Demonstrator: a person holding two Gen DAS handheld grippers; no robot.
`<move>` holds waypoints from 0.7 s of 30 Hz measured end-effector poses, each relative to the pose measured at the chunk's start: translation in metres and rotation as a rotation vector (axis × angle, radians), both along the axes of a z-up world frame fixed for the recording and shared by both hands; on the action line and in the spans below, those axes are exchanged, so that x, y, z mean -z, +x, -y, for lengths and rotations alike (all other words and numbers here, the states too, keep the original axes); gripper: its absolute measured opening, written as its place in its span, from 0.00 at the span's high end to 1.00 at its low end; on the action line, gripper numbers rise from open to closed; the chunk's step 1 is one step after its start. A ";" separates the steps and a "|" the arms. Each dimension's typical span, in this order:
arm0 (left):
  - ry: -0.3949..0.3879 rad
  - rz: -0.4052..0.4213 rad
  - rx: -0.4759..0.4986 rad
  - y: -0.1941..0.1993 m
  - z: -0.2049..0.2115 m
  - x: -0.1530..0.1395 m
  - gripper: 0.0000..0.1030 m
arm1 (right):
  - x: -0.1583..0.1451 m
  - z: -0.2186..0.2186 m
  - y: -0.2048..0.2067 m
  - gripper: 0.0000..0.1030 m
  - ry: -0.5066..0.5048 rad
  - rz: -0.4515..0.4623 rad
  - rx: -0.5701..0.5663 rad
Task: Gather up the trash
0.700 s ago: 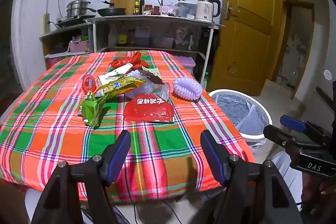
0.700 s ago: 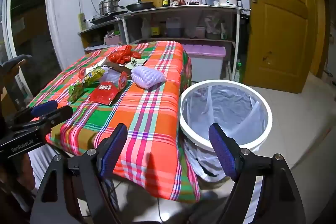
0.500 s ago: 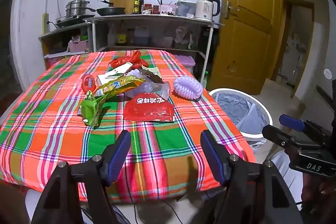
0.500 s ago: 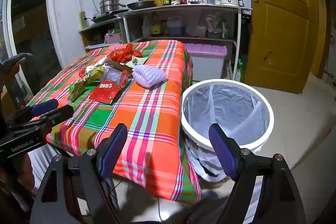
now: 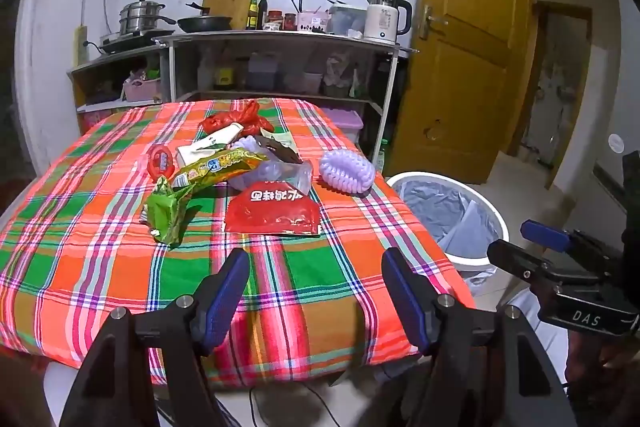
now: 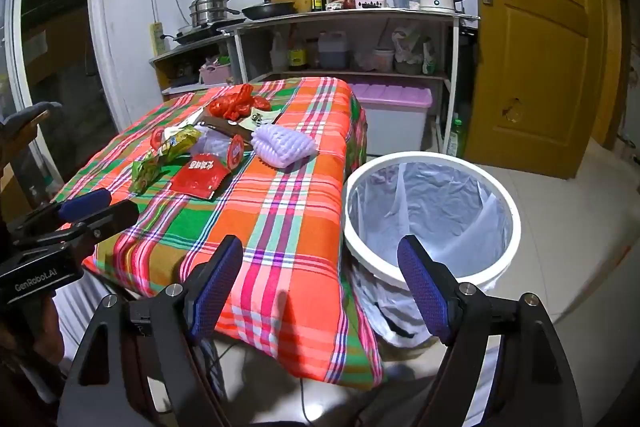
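Left wrist view: the left gripper (image 5: 314, 287), jaws spread and empty, faces a red snack packet (image 5: 273, 213) lying flat straight ahead of its jaws, long axis crosswise to them. Right wrist view: the right gripper (image 6: 320, 277), also spread and empty, sees that packet (image 6: 202, 173) well off to its left; the lined bin (image 6: 432, 219) sits just beyond its right jaw. The left hand looks nearer.

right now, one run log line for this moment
left gripper open, empty | right gripper open, empty | wrappers on table | bin empty
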State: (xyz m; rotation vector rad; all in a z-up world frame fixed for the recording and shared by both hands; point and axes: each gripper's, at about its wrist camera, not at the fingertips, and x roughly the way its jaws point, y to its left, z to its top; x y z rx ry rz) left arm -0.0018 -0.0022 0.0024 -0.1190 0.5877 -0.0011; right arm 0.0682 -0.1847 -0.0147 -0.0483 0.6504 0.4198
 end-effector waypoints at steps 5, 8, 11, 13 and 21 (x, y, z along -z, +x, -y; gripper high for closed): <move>0.009 0.003 -0.002 -0.001 0.001 -0.001 0.34 | 0.000 0.000 0.000 0.22 0.002 0.001 0.000; 0.012 0.005 -0.004 -0.001 0.002 -0.001 0.34 | 0.000 0.001 -0.001 0.22 0.002 0.003 0.001; 0.014 0.007 -0.001 -0.002 0.003 -0.002 0.34 | 0.000 0.000 0.000 0.22 0.002 0.002 0.001; 0.013 0.007 0.001 -0.002 0.003 -0.002 0.34 | -0.001 0.001 0.000 0.22 0.003 0.002 0.001; 0.012 0.004 -0.002 -0.002 0.003 -0.002 0.34 | -0.001 0.000 0.001 0.22 0.004 0.001 0.000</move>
